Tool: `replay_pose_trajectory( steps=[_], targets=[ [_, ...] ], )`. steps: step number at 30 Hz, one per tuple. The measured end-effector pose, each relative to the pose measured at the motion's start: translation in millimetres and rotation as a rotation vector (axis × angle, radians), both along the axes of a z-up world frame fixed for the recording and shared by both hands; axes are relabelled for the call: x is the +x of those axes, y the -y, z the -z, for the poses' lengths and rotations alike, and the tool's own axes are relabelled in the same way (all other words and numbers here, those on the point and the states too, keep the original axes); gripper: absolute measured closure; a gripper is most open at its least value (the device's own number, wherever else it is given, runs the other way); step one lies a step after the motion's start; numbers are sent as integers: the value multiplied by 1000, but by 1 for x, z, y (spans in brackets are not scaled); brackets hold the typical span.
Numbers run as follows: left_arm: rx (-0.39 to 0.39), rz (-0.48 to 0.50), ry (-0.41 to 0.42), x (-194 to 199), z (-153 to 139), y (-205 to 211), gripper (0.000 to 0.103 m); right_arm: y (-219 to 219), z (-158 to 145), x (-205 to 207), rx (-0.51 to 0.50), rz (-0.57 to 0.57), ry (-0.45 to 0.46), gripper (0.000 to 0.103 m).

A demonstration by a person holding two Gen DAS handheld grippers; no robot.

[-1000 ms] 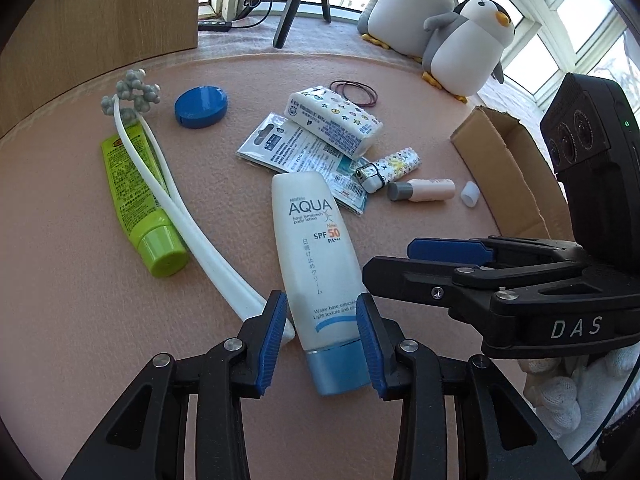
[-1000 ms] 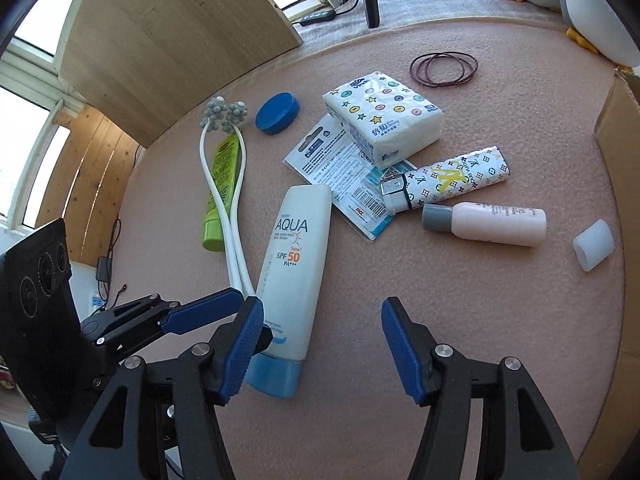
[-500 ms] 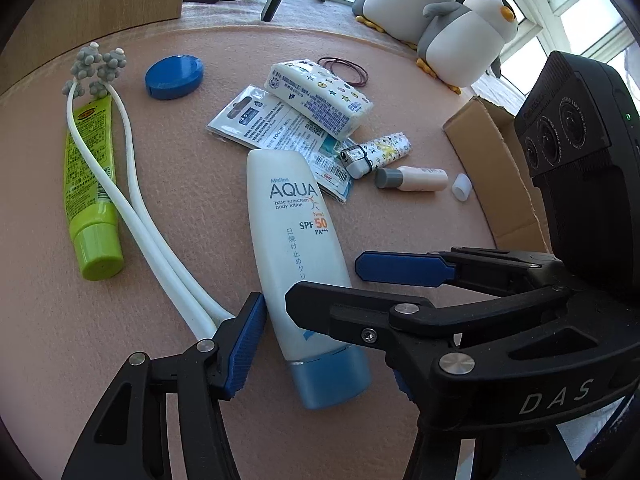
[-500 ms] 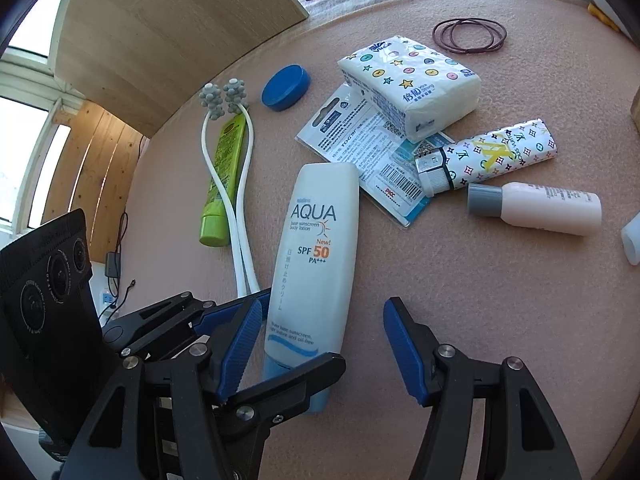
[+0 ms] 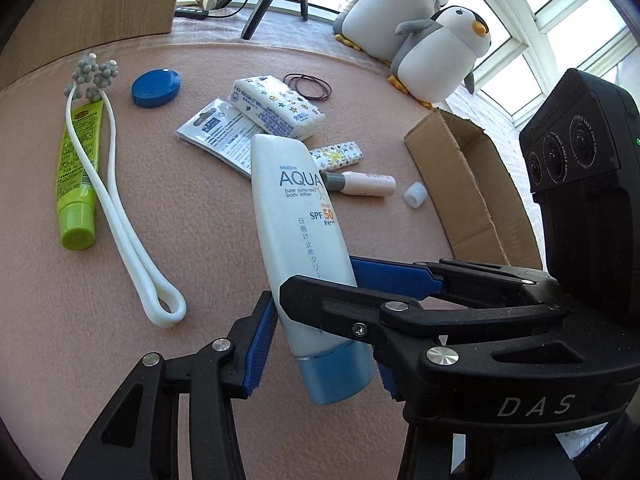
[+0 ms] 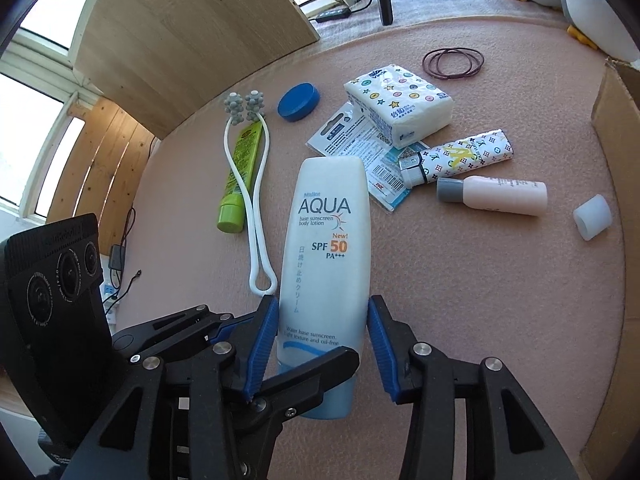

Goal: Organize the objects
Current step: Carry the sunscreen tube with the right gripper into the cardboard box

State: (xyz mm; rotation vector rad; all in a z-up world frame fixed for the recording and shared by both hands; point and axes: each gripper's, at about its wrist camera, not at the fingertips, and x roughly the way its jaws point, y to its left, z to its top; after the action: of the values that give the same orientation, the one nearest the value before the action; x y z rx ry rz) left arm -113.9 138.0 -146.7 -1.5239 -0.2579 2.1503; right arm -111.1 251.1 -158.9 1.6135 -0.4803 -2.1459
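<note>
A white AQUA sunscreen tube (image 6: 324,240) with a blue cap (image 5: 336,376) is raised off the pink mat, cap end towards me. My right gripper (image 6: 320,340) is shut on its lower body, a blue pad pressed to each side. My left gripper (image 5: 324,356) also grips it near the cap; its right pad is mostly hidden behind the other tool. The two grippers cross at the tube: in the left wrist view the right gripper (image 5: 324,280) reaches in from the right. In the right wrist view a left finger (image 6: 312,372) lies across the tube's front.
On the mat lie a green tube (image 5: 76,184), a white roller massager (image 5: 116,208), a blue round case (image 5: 156,88), a tissue pack (image 5: 276,106), a card package (image 5: 216,136), a patterned lighter (image 6: 460,156), a pink bottle (image 6: 496,196) and a white cap (image 6: 592,216). An open cardboard box (image 5: 464,184) stands at the right.
The right gripper moved in from the right and shut on the tube. The tube has come up off the mat, held by both grippers.
</note>
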Motion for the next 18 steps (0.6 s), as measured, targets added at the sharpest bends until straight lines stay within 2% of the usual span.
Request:
replay_pose_trajectory(
  steps=[10,18],
  targets=[
    [39,110,-92,10,-46,-82,54,-78,-48,22,50,106,-100,61],
    [71,225,-106,14,-57,-174,54,-158,-54,43,88,229,-115,61]
  ],
)
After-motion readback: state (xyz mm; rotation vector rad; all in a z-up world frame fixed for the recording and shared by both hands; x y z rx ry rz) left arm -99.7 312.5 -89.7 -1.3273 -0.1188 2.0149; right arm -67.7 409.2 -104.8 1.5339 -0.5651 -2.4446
